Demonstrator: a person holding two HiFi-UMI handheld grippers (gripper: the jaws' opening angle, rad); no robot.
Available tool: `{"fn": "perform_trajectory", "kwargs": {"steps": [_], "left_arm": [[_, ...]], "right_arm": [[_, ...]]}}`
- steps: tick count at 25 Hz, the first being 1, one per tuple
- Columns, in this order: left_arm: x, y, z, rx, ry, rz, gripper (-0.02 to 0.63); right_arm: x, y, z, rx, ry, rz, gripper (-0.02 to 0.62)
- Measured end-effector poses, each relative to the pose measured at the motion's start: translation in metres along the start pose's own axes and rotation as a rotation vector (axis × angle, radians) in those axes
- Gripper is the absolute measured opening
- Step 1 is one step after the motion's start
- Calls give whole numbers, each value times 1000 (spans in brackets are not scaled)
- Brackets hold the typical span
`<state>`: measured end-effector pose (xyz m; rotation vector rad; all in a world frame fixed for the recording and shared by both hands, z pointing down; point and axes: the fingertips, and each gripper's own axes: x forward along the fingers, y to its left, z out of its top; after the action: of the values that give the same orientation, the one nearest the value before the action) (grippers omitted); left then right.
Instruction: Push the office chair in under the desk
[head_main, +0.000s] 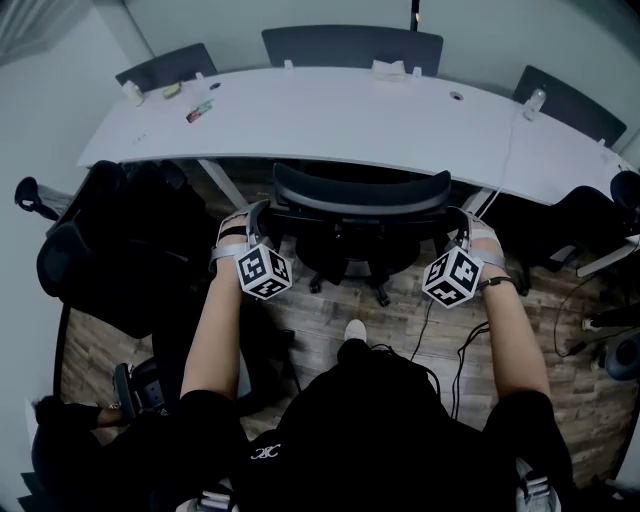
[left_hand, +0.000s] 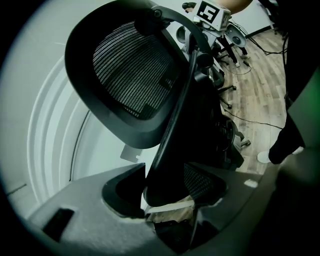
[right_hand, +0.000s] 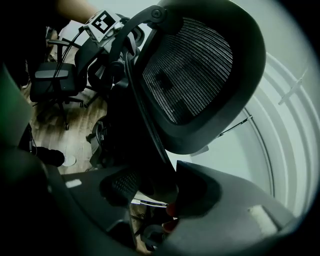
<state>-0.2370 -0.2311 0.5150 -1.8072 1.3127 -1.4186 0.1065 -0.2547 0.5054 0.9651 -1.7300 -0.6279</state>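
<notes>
Chair (head_main: 360, 195) sits centre frame, half under the surface (head_main: 350, 120); your left gripper (head_main: 262, 214) and right gripper (head_main: 460, 222) each clamp its stiff backrest rim (left_hand: 167, 132). Probably heavy but free-rolling: push evenly.

R gripper (right_hand: 157, 189): 2 jaws clamp office chair (right_hand: 195, 70) at back frame edge; white desk (right_hand: 285, 165) beyond mesh.

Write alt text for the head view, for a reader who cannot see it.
Seen from above, a person clamps the left hand-held gripper and right hand-held gripper on either side of the backrest of an office chair. The chair stands close against a curved white desk.
</notes>
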Motion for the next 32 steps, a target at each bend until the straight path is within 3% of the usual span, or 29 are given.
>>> {"fn": "perform_trajectory", "kwargs": {"steps": [32], "left_arm": [[153,78,28,33,-54,-29,238]], "right_arm": [[119,-82,9,56,55,-60,213]]}}
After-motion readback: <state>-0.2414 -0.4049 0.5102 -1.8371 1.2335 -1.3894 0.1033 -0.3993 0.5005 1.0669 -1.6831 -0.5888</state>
